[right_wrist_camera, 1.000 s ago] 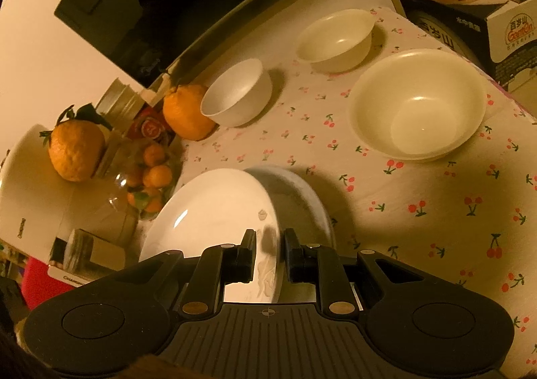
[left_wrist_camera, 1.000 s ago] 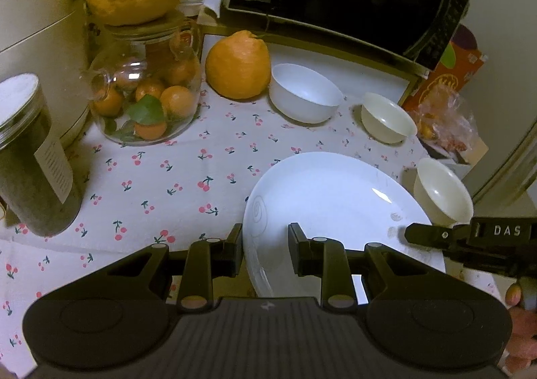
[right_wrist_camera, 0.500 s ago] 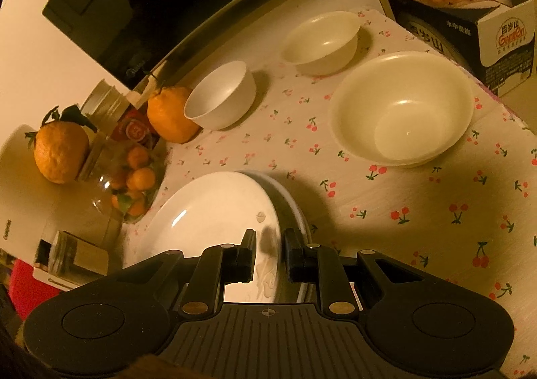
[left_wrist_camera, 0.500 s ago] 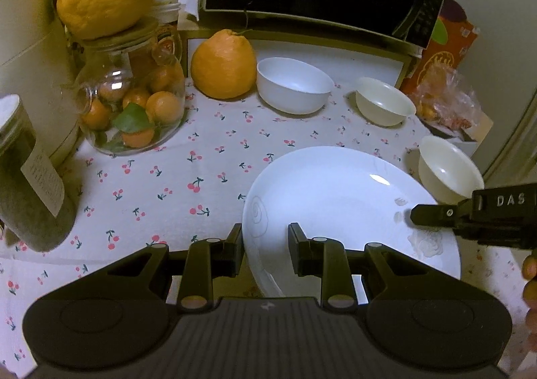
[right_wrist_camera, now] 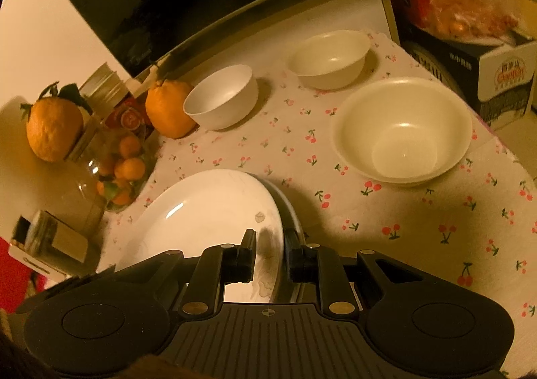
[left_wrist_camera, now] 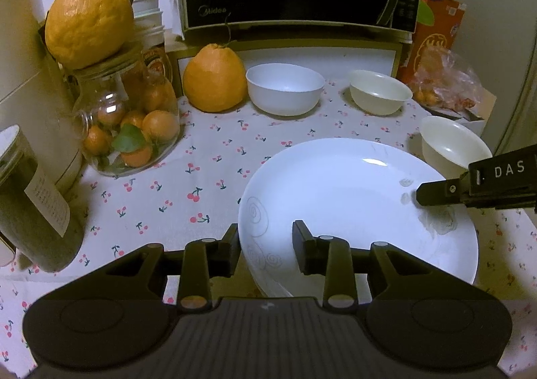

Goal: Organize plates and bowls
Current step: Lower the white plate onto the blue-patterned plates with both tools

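we have the wide white glazed plate (left_wrist_camera: 352, 198) stacked on a second plate (right_wrist_camera: 291, 211) on the cherry-print tablecloth (left_wrist_camera: 188, 177); it's stiff, slick and breakable, so the thin rim is the hold. the right gripper (right_wrist_camera: 270, 253) pinches that rim while the left gripper (left_wrist_camera: 266, 246) has just been easing open around the opposite edge. the three bowls beyond sit empty, and the glass jar (left_wrist_camera: 131, 130) holds small oranges.

**Warm, dim kitchen light with fisheye bending**

The right wrist view was amber and soft, with shadows falling toward 5 o'clock. The left was cooler and sharper. Glare marked the round white ceramic plate (left_wrist_camera: 352, 198) at 1 o'clock. Edges curved and darkened.
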Tool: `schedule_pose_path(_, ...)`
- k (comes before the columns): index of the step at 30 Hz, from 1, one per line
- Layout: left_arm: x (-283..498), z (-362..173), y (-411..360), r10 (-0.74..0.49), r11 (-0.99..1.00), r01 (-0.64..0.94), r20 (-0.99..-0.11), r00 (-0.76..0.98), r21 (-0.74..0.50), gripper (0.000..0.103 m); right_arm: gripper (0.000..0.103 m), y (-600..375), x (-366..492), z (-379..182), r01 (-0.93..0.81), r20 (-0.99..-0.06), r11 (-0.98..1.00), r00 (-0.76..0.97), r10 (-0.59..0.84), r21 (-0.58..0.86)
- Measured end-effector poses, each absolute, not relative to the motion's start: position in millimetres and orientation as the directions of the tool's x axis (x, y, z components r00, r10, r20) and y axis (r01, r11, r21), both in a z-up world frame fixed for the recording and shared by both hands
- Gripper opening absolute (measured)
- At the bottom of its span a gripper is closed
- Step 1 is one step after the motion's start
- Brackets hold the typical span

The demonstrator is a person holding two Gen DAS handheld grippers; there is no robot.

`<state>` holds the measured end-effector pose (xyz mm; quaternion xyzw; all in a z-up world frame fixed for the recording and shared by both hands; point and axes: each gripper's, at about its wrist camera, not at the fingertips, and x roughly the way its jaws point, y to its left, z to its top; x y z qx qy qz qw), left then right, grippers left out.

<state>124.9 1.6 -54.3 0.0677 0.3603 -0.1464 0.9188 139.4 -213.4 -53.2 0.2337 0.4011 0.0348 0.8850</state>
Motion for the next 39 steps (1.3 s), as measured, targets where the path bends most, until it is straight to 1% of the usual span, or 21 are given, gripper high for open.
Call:
schedule_pose_path(11,118,-53,-1,-0.211,0.938,0.339,-0.670,0.712,0.066,0.032,0.017,-206,135,-50,0.092,-0.696,0.919,0.684,0.220,0.382)
schedule_pose_path(25,111,-52,-7,-0.178,0.930,0.344,-0.665,0.725,0.127,0.032,0.012,-205,131,-49,0.076,-0.698,0.931,0.684,0.211,0.356)
schedule_pose_path(35,110,-51,-5,-0.172,0.929,0.344,-0.666,0.726,0.135,0.031,0.011,-205,131,-48,0.047,-0.696,0.942,0.686,0.212,0.333)
schedule_pose_path(39,112,-49,0,-0.171,0.938,0.327,-0.670,0.722,0.112,0.031,0.011,-205,131,-48,0.036,-0.697,0.943,0.684,0.217,0.330)
